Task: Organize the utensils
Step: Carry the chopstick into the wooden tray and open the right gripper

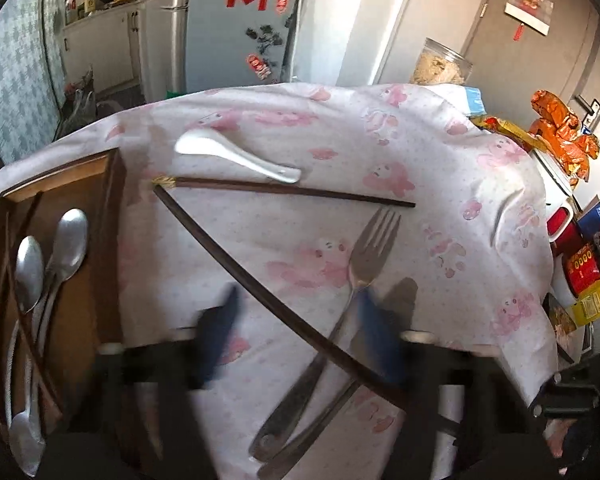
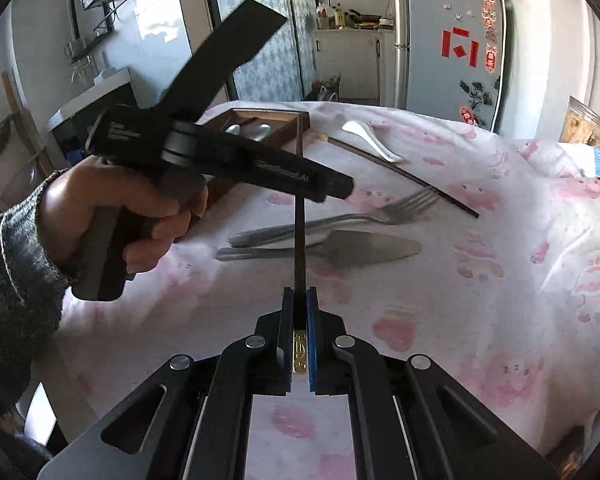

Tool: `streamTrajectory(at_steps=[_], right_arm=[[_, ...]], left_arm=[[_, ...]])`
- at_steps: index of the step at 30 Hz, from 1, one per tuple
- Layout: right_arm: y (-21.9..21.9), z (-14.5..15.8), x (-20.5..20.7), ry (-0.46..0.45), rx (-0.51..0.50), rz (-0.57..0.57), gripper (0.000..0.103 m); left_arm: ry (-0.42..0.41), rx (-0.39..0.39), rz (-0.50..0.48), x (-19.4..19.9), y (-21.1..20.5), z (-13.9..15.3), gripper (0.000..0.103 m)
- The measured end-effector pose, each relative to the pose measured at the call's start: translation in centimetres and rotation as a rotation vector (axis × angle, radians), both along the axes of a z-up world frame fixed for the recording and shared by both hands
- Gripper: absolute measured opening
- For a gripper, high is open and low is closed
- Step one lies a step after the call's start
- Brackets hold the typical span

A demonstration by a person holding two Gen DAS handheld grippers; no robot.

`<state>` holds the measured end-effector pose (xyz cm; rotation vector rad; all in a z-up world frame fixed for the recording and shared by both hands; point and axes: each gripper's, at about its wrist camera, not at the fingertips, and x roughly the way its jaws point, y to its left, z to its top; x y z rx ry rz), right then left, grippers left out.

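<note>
**Item: dark chopstick, in transit.** The held chopstick is clamped at its gold-capped end by the right hand-held gripper, pads tight together on it. The shaft runs out over the fork and the flat metal server, and its thin tip reaches almost to the wooden tray.

**Item: left hand-held gripper.** Fingers apart and blurred. The chopstick and the fork's handle both lie between them, and neither looks pressed. A person's hand carries it low over the shaft.

**Item: tray contents.** Two metal spoons with dark chopsticks crossing them.

**Item: loose on the worktop.** A white ceramic spoon, touching or just beside a second chopstick, plus the fork and server. All sit on a soft, rumpled pink cloth.

**Hazards, as judged:**
- The grip is at one extreme end, so the long shaft may pivot or slide in the pads if the tip strikes anything.
- The tip is near the tray's rim. A low approach could jam it there or push the tray.
- If the left fingers close here, they may pinch the fork handle along with the chopstick and drag or flip the fork.
- The crossed pieces already in the tray could stop the chopstick from lying flat.
- Any utensil that is dragged could bunch the cloth and shift its neighbours.
</note>
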<state>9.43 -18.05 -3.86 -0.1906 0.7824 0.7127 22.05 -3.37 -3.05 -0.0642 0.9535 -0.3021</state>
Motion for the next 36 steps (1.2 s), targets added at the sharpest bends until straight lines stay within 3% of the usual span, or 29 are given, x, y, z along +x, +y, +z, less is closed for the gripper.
streamTrajectory(at_steps=[1, 7, 13, 17, 18, 20, 21, 23, 25, 32, 33, 35, 36], right_arm=[[0.3, 0.2, -0.2, -0.004, 0.007, 0.002, 0.005], [4.6, 1.3, -0.7, -0.022, 0.002, 0.042, 0.006], [11.3, 1.9, 0.0, -0.007, 0.018, 0.090, 0.006], [15.1, 1.5, 1.1, 0.046, 0.055, 0.113, 0.006], [16.0, 1.3, 1.3, 0.048, 0.051, 0.110, 0.006], [16.9, 1.2, 1.6, 0.046, 0.043, 0.106, 0.006], [17.4, 1.0, 1.7, 0.046, 0.040, 0.103, 0.005], [19.0, 0.4, 2.3, 0.048, 0.020, 0.091, 0.005], [19.9, -0.2, 2.7, 0.041, -0.012, 0.074, 0.005], [20.5, -1.5, 3.2, 0.065, -0.009, 0.069, 0.006], [20.2, -1.5, 3.1, 0.072, 0.003, 0.075, 0.011], [19.3, -0.9, 2.6, 0.079, 0.045, 0.088, 0.036], [18.8, -0.6, 2.3, 0.071, 0.056, 0.086, 0.054]], left_arm=[[-0.001, -0.005, 0.001, -0.1, 0.3, 0.1, 0.034], [-0.049, -0.028, 0.055, -1.3, 3.7, 2.1, 0.027], [-0.065, 0.014, 0.146, -1.8, 9.8, 4.0, 0.025], [-0.040, 0.039, 0.221, -1.6, 14.1, 3.2, 0.025], [-0.031, 0.033, 0.226, -1.6, 14.9, 3.0, 0.028], [-0.007, 0.013, 0.233, -1.3, 16.4, 2.1, 0.041], [-0.004, 0.013, 0.237, -1.2, 16.8, 1.8, 0.053], [-0.005, 0.022, 0.239, -1.0, 17.2, 1.5, 0.064], [-0.019, 0.045, 0.247, -1.0, 17.2, 1.4, 0.089], [-0.054, 0.079, 0.262, -2.4, 18.1, 2.5, 0.096], [-0.062, 0.078, 0.265, -2.8, 18.3, 2.7, 0.096], [-0.070, 0.071, 0.266, -3.2, 18.3, 3.2, 0.096], [-0.072, 0.068, 0.263, -3.3, 18.2, 3.3, 0.096]])
